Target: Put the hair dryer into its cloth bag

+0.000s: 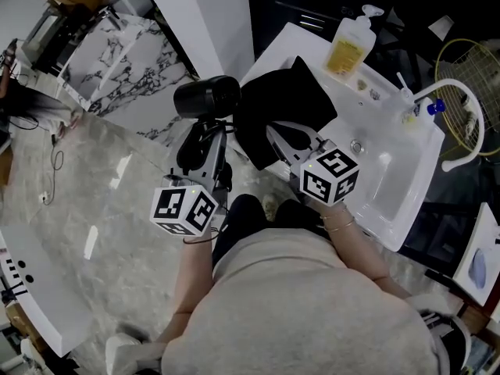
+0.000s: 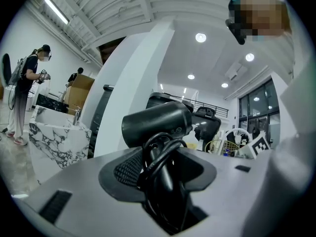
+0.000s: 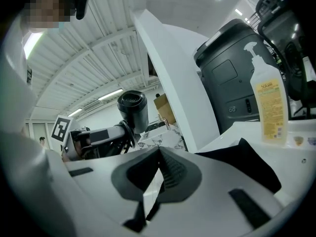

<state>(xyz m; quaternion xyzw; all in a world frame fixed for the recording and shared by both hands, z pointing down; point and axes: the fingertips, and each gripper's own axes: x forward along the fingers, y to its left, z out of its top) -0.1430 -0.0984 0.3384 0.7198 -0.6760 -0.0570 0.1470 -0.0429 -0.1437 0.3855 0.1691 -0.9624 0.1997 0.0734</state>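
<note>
The left gripper [image 1: 203, 143] is clenched on the handle of the hair dryer [image 1: 207, 98], with the black cord wound round the handle between its jaws. The dryer's barrel stands above the jaws, lying crosswise. The right gripper [image 1: 287, 137] has its jaws pressed together on a thin black strip, apparently an edge or string of the cloth bag [image 1: 281, 108]. The bag spreads to the far right of the jaws, over the near-left corner of the white sink [image 1: 391, 186].

Both forearms reach forward from the body, side by side, and the grippers point almost level. The dryer sits just left of the bag, with little gap between them. A white pillar [image 1: 195, 14] stands close beyond the dryer. A soap bottle [image 1: 349, 47] stands at the sink's far edge. Marble floor [image 1: 101, 209] lies open to the left.
</note>
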